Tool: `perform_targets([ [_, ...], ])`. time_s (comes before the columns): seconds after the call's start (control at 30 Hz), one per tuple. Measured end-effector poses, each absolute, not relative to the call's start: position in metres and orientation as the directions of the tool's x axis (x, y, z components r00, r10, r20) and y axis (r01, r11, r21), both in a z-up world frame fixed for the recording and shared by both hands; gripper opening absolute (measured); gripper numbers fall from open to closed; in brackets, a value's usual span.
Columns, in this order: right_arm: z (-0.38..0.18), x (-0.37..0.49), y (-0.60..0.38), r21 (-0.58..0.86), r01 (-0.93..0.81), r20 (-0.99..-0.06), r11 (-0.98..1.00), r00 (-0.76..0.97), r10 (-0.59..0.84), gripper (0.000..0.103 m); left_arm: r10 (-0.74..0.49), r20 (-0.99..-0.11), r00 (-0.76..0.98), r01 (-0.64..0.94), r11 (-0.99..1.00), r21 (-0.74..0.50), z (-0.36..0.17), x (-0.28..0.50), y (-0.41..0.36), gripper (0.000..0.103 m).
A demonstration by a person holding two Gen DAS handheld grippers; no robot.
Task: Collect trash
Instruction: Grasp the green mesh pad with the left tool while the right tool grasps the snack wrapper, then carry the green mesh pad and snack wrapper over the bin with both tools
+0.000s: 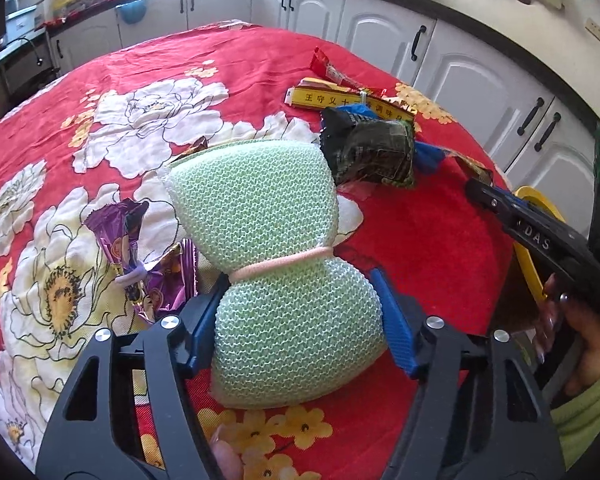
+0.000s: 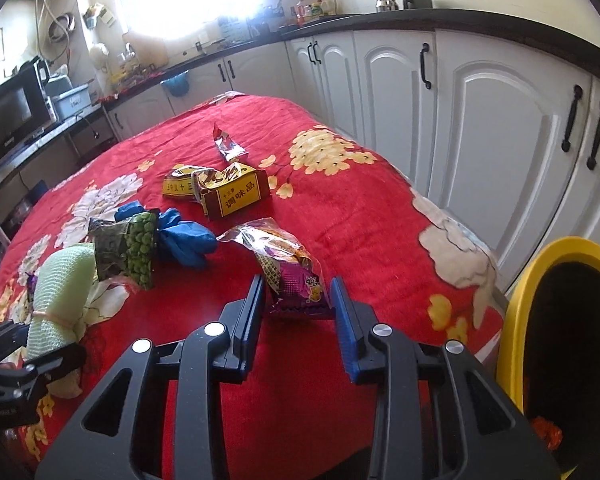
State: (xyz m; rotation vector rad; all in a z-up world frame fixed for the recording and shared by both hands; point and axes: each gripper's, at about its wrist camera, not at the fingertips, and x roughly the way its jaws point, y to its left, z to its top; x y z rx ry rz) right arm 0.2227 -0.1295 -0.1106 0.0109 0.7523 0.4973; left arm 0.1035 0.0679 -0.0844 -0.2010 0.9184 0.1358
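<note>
Already the right hand-held gripper (image 2: 298, 300) pinches the purple snack wrapper (image 2: 296, 280) by its crinkled lower edge above the red-clothed surface (image 2: 380, 216), so the slick film may slide free short of the yellow bin (image 2: 516, 300). Meanwhile the left hand-held gripper (image 1: 300, 312) straddles the green mesh sponge (image 1: 276, 264), fingers seemingly touching its sides; it may squash and pop out.

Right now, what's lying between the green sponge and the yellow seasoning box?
The green pea packet and blue glove lie between sponge and seasoning box, clearest in the right wrist view.
</note>
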Motion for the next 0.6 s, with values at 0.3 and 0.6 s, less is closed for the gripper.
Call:
perform_targets([
  [0.3,-0.1,0.21,-0.153,0.211,-0.395,-0.618,0.894,0.655,0.435,0.032,-0.001,-0.739,0.674,-0.152,0.978,-0.14,-0.057,0.092,0.061,0.058],
  [0.6,-0.078,0.198,-0.171,0.217,-0.396,-0.576,0.892,0.686,0.445,0.032,-0.026,-0.691,0.722,-0.097,0.986,-0.138,-0.037,0.093,0.04,0.058],
])
